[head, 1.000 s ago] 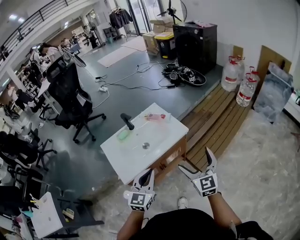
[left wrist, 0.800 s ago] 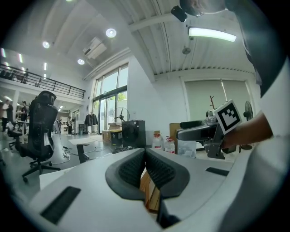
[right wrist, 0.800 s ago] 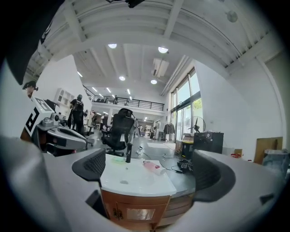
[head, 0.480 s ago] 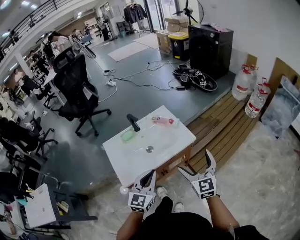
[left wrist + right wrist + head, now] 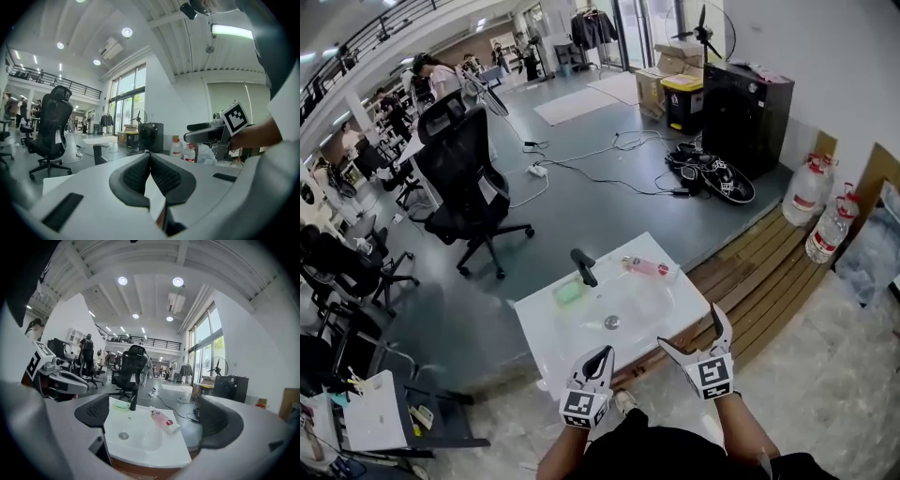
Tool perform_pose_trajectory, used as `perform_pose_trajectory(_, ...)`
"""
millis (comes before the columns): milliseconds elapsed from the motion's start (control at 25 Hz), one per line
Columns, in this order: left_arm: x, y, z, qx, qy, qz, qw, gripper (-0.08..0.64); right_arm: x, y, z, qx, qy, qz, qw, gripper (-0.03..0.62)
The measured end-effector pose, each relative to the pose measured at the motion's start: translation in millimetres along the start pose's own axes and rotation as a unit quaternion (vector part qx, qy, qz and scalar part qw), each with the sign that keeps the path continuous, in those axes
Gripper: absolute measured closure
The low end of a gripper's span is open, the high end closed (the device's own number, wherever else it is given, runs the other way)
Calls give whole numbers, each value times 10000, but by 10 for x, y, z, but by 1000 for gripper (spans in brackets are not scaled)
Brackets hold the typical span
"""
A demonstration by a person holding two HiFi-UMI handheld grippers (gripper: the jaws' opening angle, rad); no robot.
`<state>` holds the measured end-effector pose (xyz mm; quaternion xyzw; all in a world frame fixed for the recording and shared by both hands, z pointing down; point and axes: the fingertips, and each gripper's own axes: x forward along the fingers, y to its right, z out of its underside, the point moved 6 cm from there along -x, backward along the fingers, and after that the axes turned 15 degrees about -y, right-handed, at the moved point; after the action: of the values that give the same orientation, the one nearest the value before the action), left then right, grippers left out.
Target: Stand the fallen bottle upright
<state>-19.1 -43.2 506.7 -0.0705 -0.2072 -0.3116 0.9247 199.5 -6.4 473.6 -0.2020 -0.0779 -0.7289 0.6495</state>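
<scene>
A pink bottle [image 5: 647, 267] lies on its side at the far right corner of a white washbasin [image 5: 572, 337]. In the right gripper view the bottle [image 5: 165, 421] rests beyond the jaws on the basin's [image 5: 164, 451] rim. My right gripper [image 5: 701, 331] is open, held short of the basin's near edge; it [image 5: 157, 420] frames the basin with nothing between the jaws. My left gripper [image 5: 604, 355] is shut and empty, also at the near edge; its jaws [image 5: 150, 158] meet in its own view.
A black tap [image 5: 582, 266] and a green soap bar [image 5: 570, 292] stand at the basin's back, a drain [image 5: 611, 322] in its middle. A black office chair [image 5: 473, 178] is behind. Wooden slats [image 5: 759, 281], water jugs [image 5: 831, 230] and floor cables [image 5: 619, 169] lie to the right.
The person has stepped closer: the basin has shifted right and nearer in the head view. Both grippers keep their pose, left shut and right open.
</scene>
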Motion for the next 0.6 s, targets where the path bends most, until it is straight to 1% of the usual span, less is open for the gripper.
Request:
perform_pose_trajectory(200,243,-404,-121,-14,-31,-93,10000,543,551,14,-274,-316,-85,-144,9994,-6)
perform_pose_trajectory(360,345,-739,-229,-46,-47,-163,9998,543,962,-25,-461,-347,-191,-297,9988,-6)
perform_pose_trajectory(600,476,-1242,-350,73,-89,-284,9995,543,1511,-110,-749,-365,-214,-431,9982,-6)
